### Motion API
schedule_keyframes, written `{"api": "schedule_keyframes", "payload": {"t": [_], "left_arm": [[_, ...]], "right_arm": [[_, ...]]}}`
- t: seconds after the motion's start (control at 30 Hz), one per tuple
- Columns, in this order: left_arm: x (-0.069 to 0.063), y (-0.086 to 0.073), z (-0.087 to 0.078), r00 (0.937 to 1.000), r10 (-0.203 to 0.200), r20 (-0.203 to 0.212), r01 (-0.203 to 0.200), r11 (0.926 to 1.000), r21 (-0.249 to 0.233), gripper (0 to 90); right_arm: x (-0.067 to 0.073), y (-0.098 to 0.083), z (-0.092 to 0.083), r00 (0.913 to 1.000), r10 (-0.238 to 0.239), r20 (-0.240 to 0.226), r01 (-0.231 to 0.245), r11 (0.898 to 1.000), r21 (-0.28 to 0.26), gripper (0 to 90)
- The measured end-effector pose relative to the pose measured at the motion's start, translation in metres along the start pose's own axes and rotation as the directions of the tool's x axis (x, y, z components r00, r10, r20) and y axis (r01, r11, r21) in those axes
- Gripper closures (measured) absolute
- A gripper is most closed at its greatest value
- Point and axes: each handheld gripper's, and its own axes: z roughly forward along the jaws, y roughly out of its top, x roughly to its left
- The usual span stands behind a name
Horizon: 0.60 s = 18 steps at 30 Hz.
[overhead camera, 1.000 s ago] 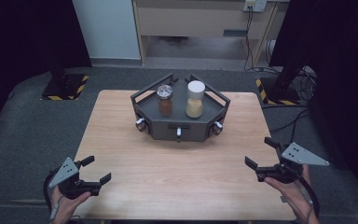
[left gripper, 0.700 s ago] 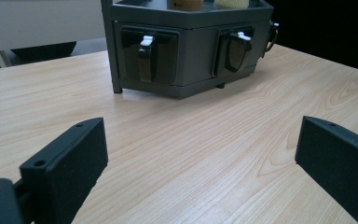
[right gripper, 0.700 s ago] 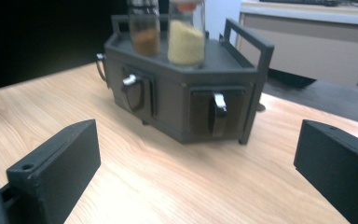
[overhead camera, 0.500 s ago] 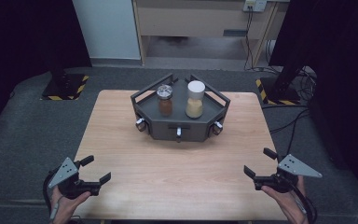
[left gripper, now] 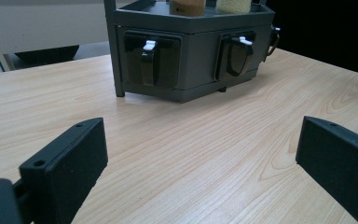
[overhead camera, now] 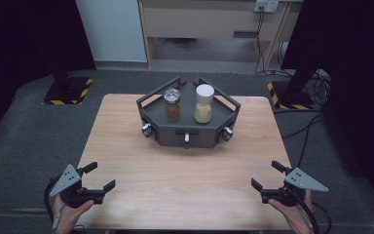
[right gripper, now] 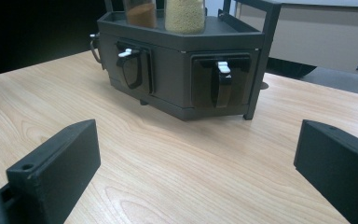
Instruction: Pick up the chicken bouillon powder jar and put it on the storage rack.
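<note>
A dark grey hexagonal rack [overhead camera: 185, 132] stands at the middle back of the wooden table [overhead camera: 185, 190]. On top of it are a brown spice jar [overhead camera: 172, 105] with a metal lid and a yellow-filled jar [overhead camera: 203, 104] with a white lid. My left gripper [overhead camera: 102, 175] hovers open at the table's front left corner, nothing between its jaws. My right gripper [overhead camera: 266, 174] is open at the front right corner, also empty. In the left gripper view the rack [left gripper: 186, 51] lies ahead beyond the open gripper [left gripper: 200, 158]. In the right gripper view the rack [right gripper: 186, 65] is likewise ahead of the open gripper [right gripper: 196, 158].
The rack's front faces carry dark dispensers with white levers [left gripper: 149, 45] [right gripper: 222, 66]. Bare wood stretches between the grippers and the rack. Beyond the table are grey carpet, hazard-striped stand bases [overhead camera: 68, 90] and cables [overhead camera: 316, 122] at the right.
My right gripper has drawn back toward the table's front edge and slightly inward. The left gripper has hardly moved. Both stay open.
</note>
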Motion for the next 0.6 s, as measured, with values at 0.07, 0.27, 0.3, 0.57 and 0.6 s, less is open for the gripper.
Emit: {"api": "schedule_keyframes", "payload": {"t": [0.07, 0.27, 0.3, 0.57, 0.6], "left_arm": [[0.0, 0.0, 0.0, 1.0, -0.001, -0.003, 0.001, 1.0, -0.001, 0.8], [-0.002, 0.0, -0.001, 0.9999, 0.006, -0.009, -0.006, 0.9999, -0.009, 0.8], [-0.003, 0.0, -0.002, 0.9999, 0.007, -0.009, -0.007, 0.9999, -0.011, 0.8], [-0.002, -0.001, -0.002, 0.9999, 0.011, -0.008, -0.012, 0.9997, -0.022, 0.7], [-0.002, -0.001, -0.002, 0.9998, 0.016, -0.008, -0.016, 0.9996, -0.024, 0.7]], "right_arm": [[0.0, -0.004, -0.001, 1.0, 0.002, 0.006, -0.002, 1.0, -0.008, 0.9], [0.001, -0.013, 0.001, 1.0, -0.002, 0.006, 0.002, 1.0, -0.002, 1.2], [0.001, -0.014, 0.002, 1.0, -0.005, 0.005, 0.005, 1.0, 0.001, 1.2], [0.001, -0.017, 0.002, 0.9999, -0.015, 0.001, 0.015, 1.0, 0.008, 1.4], [0.0, -0.017, 0.002, 0.9999, -0.012, 0.003, 0.012, 1.0, 0.009, 1.3]]}}
